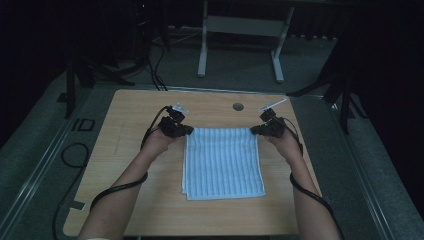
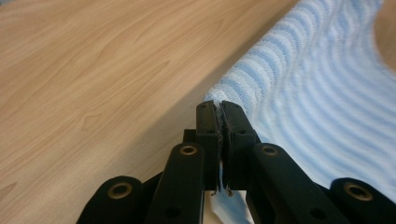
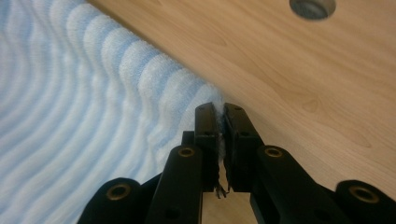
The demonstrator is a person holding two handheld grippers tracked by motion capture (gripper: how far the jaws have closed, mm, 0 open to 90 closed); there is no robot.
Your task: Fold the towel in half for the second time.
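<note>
A folded towel [image 1: 223,162] with thin blue and white stripes lies in the middle of the wooden table [image 1: 130,110]. My left gripper [image 1: 188,131] is shut on the towel's far left corner. In the left gripper view the black jaws [image 2: 218,112] pinch the ribbed edge of the towel [image 2: 317,107]. My right gripper [image 1: 255,130] is shut on the far right corner. Its jaws [image 3: 219,112] clamp the edge of the towel [image 3: 84,116] in the right gripper view.
A round grommet hole [image 1: 238,106] sits in the table beyond the towel, also the grommet [image 3: 312,7] in the right gripper view. Cables [image 1: 115,189] trail from both grippers along the forearms. A white table frame [image 1: 240,35] stands on the floor behind.
</note>
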